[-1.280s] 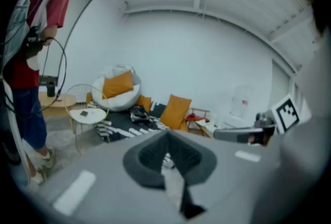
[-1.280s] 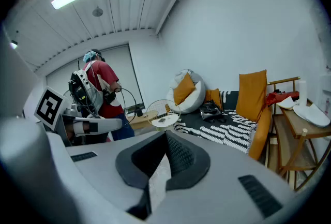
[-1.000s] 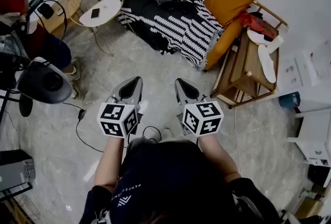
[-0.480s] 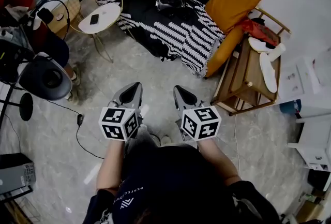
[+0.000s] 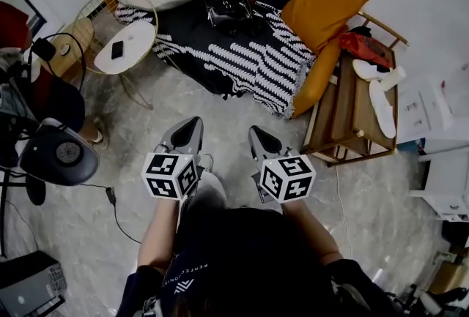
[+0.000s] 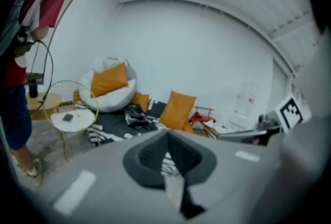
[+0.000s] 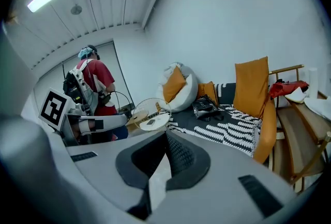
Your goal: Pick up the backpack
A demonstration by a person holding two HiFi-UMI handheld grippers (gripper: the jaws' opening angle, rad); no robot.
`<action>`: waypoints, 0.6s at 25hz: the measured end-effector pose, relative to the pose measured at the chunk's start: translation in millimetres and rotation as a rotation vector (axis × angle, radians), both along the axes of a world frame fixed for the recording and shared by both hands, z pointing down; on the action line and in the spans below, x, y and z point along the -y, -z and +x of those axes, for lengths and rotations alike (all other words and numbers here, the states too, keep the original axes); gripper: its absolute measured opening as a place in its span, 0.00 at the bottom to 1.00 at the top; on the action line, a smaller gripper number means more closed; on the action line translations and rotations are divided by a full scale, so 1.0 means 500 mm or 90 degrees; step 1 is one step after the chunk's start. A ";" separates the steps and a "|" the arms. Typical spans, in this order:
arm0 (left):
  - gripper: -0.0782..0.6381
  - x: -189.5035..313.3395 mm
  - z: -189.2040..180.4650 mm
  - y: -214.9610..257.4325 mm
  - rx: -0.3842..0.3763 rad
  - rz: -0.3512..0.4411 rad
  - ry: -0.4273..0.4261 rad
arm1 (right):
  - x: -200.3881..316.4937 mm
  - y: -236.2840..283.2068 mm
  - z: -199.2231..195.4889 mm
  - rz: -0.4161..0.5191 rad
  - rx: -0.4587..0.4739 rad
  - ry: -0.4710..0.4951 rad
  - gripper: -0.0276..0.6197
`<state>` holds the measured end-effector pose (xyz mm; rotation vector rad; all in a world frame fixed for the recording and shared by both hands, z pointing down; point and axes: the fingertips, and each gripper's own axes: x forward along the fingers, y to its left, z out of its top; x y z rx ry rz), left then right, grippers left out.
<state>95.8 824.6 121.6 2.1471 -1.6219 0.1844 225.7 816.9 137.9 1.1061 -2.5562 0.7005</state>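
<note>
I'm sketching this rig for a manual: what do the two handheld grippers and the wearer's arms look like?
Both the left gripper and right gripper have pale grey tapering shells, dark ribbed pads and a white cube of black square markers. The top is dark, short-sleeved, white-lettered.

The backpack (image 5: 229, 4) looks like black cloth with a slight sheen, lying on a knitted-looking black-and-white blanket (image 5: 249, 56). The orange cushion (image 5: 322, 1) to its right is matt cloth. The rack (image 5: 344, 114) at the right is bare wood. The floor (image 5: 242, 114) is smooth, stone-like and faintly glossy.
</note>
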 end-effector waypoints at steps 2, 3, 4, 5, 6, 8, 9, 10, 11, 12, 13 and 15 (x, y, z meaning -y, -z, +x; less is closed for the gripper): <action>0.12 0.044 -0.029 0.000 -0.007 -0.006 -0.012 | 0.037 0.001 -0.030 -0.003 0.000 -0.012 0.04; 0.12 0.065 -0.043 -0.002 -0.008 -0.009 -0.019 | 0.056 0.000 -0.044 -0.006 0.000 -0.019 0.04; 0.12 0.086 -0.057 -0.003 -0.008 -0.011 -0.026 | 0.075 -0.001 -0.058 -0.009 0.001 -0.026 0.04; 0.12 0.107 -0.070 -0.004 -0.008 -0.014 -0.034 | 0.093 -0.003 -0.073 -0.012 0.002 -0.033 0.04; 0.12 0.127 -0.084 -0.005 -0.009 -0.016 -0.040 | 0.109 -0.003 -0.088 -0.015 0.002 -0.037 0.04; 0.12 0.162 -0.109 -0.006 -0.009 -0.020 -0.051 | 0.138 -0.004 -0.116 -0.017 -0.001 -0.045 0.04; 0.12 0.178 -0.121 -0.008 -0.007 -0.022 -0.056 | 0.151 -0.005 -0.128 -0.019 -0.003 -0.049 0.04; 0.12 0.194 -0.131 -0.011 -0.006 -0.024 -0.063 | 0.165 -0.008 -0.140 -0.021 -0.004 -0.054 0.04; 0.12 0.209 -0.141 -0.014 -0.005 -0.026 -0.069 | 0.179 -0.010 -0.150 -0.023 -0.004 -0.059 0.04; 0.12 0.222 -0.151 -0.017 -0.005 -0.029 -0.076 | 0.192 -0.013 -0.161 -0.024 -0.005 -0.064 0.04; 0.12 0.235 -0.163 -0.021 -0.004 -0.031 -0.083 | 0.205 -0.015 -0.173 -0.026 -0.005 -0.068 0.04; 0.12 0.258 -0.186 -0.028 -0.004 -0.034 -0.093 | 0.227 -0.021 -0.196 -0.027 -0.006 -0.075 0.04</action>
